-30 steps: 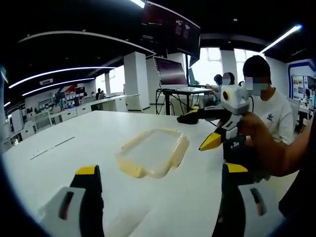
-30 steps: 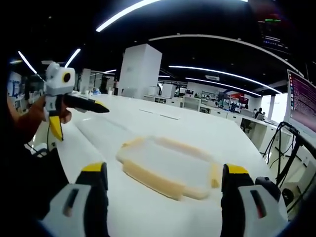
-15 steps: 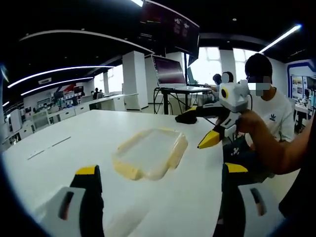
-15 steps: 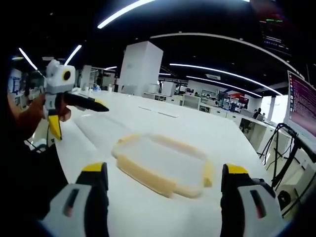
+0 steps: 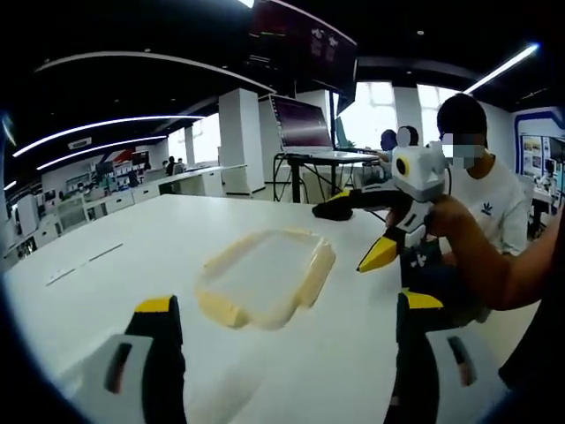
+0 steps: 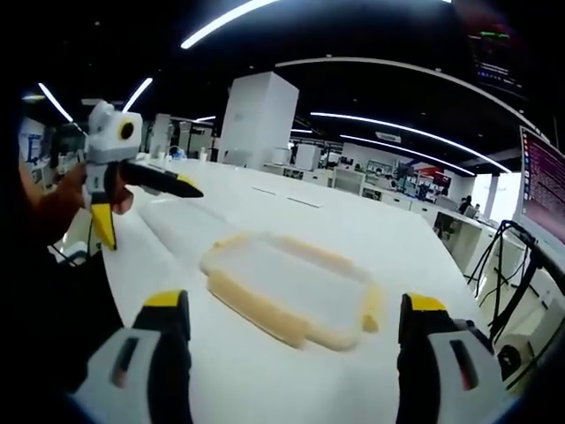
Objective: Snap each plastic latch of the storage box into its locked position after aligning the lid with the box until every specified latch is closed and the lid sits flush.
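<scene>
Left gripper view: a clear storage box [image 5: 265,278] with yellow latches is seen lying flat on the white tabletop [image 5: 132,265]. Just short of the box, the left gripper [image 5: 291,309] and right gripper [image 6: 296,305] are held spread wide, nothing pinched.

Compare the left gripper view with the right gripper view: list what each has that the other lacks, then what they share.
Left gripper view: a seated person in a white shirt, an open laptop on a stand, and the right gripper coming in from the right.

Right gripper view: the left gripper coming in from the left, and a white pillar.

Both: the storage box with its yellowish latches on the white table, between open fingers.
</scene>
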`<state>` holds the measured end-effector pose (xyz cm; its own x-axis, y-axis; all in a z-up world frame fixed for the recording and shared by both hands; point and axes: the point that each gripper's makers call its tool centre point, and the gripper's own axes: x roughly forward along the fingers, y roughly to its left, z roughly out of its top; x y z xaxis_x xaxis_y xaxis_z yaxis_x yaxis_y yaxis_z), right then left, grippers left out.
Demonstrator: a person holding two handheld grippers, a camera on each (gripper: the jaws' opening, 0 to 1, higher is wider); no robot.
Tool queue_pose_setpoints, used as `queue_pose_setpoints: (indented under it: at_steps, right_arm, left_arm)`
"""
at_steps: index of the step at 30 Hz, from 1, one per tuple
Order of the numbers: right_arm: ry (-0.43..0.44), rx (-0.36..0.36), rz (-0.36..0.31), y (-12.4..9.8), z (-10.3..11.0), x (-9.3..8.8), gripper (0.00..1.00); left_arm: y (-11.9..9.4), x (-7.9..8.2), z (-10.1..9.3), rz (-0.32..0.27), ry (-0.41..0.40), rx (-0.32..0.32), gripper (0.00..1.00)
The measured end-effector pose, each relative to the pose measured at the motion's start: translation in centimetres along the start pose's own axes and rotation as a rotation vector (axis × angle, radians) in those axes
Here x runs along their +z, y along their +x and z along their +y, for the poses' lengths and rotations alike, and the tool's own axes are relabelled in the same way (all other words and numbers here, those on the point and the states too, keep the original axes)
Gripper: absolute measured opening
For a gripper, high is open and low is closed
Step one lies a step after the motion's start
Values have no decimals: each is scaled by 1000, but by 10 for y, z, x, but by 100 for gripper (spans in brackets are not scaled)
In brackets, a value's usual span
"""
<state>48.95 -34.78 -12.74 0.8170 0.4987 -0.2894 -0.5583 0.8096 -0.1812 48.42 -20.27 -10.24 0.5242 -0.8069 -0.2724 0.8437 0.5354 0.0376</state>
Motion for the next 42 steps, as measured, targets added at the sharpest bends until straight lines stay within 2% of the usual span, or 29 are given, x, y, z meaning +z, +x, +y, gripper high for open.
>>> queue_pose_setpoints:
  at_steps: [8,14,17,20,23,27,42]
  right_arm:
    - [-32,5,58,-8,-5,-8,95]
    - [-44,-4,79,-10,-8,-11,95]
    - [-47,-4,87,-12,-8,-13,95]
    - [-51,-7,96,-14,-13,-15,94]
    - [-54,-3,103,-14,-16,-15,94]
    - [-63,7,119,-16,-23,-14,91]
    - [-78,86,133,-15,-30,-15,91]
  left_arm:
    - [3,6,2,-17,3,13,99]
    - [12,4,-7,-9,8,-10,99]
    - [12,2,-12,1,4,-29,92]
    - [12,4,-10,-5,-1,-26,93]
    - [11,5,-8,-11,2,-12,99]
    - [9,4,-7,-7,15,-13,99]
    - [9,3,-5,-1,5,-24,99]
